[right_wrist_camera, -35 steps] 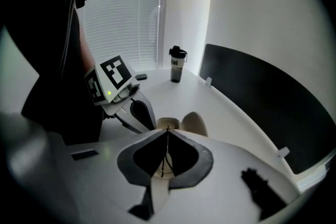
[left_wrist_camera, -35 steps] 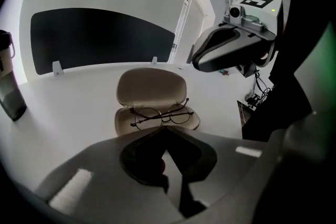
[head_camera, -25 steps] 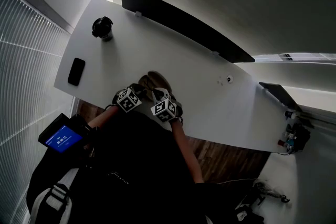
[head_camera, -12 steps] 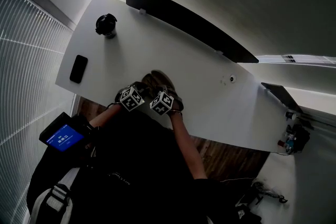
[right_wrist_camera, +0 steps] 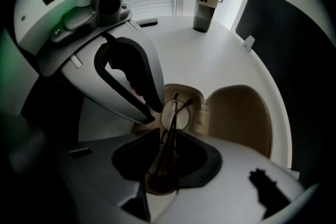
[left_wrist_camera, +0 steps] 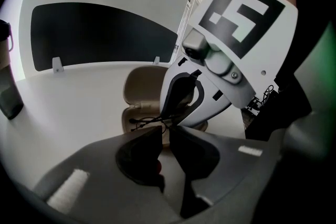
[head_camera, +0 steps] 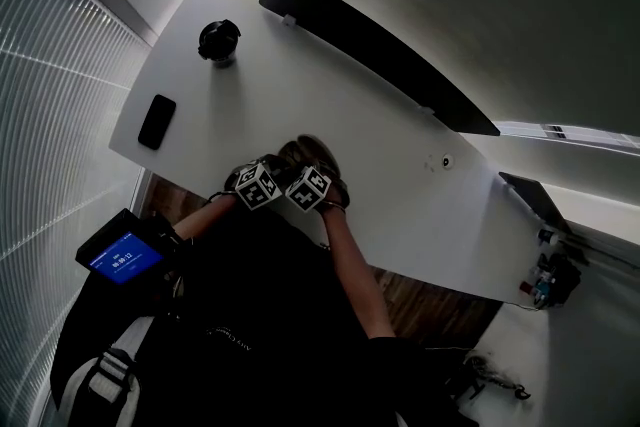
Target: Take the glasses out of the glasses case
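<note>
White desk [head_camera: 380, 145] — glasses [right_wrist_camera: 171, 114] lengthwise between opening jaws of right claw [right_wrist_camera: 167, 139] — left claw [left_wrist_camera: 165, 134] pinching glasses case [left_wrist_camera: 144, 86].

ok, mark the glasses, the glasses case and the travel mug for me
glasses [right_wrist_camera: 172, 115]: right gripper view, on the round lens.
glasses case [right_wrist_camera: 239, 115]: right gripper view, inside of the open lid.
travel mug [right_wrist_camera: 204, 8]: right gripper view, middle of its body.

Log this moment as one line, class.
right gripper: jaws opening astride glasses | glasses: in open glasses case | left gripper: jaws together at case rim
</note>
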Motion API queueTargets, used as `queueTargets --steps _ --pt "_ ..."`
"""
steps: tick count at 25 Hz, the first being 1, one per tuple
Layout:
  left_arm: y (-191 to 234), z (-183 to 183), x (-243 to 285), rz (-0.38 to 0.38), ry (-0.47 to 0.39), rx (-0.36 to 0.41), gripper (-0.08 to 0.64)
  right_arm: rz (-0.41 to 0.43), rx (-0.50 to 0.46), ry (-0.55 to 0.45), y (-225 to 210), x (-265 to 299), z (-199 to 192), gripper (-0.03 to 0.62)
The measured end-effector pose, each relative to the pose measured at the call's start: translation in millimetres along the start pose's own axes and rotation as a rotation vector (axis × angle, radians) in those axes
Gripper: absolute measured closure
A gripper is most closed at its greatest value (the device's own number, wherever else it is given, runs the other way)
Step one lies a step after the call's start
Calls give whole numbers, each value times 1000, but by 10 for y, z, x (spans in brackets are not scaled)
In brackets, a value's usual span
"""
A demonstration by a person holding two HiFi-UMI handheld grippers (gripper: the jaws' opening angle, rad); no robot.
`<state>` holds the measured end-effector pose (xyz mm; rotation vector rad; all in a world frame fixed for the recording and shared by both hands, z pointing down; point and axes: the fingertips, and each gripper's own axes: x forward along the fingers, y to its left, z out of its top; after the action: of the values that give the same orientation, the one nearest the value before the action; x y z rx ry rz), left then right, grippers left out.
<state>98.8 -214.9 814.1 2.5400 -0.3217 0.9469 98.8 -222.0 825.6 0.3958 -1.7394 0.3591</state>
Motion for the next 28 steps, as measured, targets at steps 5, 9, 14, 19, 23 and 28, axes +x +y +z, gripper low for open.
queueTargets --steps 5,9,14,19,23,28 --pt "-15 25 0 -2 -2 -3 509 -3 21 -8 -31 -61 37 495" --pt "-13 -4 6 -3 2 -2 509 -31 50 -27 -29 -74 27 541" --pt "-17 28 30 16 14 1 509 -45 74 -54 -51 -162 -28 578" --pt "-37 78 66 8 21 34 511 -93 126 -81 -131 -301 -95 578" --pt "8 1 24 14 44 40 509 -119 170 -129 -152 -407 -58 580" --pt "11 34 12 14 59 49 510 -167 198 -192 -230 -638 -50 580"
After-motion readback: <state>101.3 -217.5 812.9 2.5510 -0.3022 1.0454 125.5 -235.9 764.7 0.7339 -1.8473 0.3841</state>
